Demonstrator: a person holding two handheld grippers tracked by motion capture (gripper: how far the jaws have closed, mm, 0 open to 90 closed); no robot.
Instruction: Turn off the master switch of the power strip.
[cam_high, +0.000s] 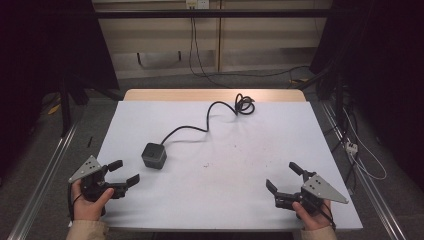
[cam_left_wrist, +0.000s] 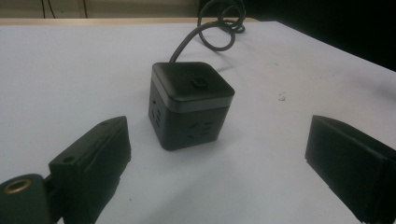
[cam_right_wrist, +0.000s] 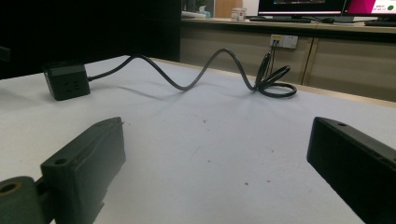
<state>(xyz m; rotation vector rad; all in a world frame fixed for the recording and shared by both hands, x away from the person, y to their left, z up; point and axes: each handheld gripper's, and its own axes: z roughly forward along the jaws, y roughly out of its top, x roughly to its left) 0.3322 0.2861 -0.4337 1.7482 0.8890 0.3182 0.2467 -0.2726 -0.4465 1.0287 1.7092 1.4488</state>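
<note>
While both tools rest low at the near edge, the scene reads as follows:
Desk (cam_high: 280, 130): white top, wooden strip along the far edge.
Socket cube (cam_high: 154, 155): dark, upright on the desk, left of centre, nearer the left tool; a small button on its top face in the left gripper view.
Cable (cam_high: 200, 127): black, runs from the cube toward the far side, ending in a loose coil (cam_high: 244, 104).
Left tool (cam_high: 124, 172): near left, jaws wide, nothing held, just short of the cube.
Right tool (cam_high: 283, 176): near right, jaws wide, nothing held, well apart from the cube.
</note>
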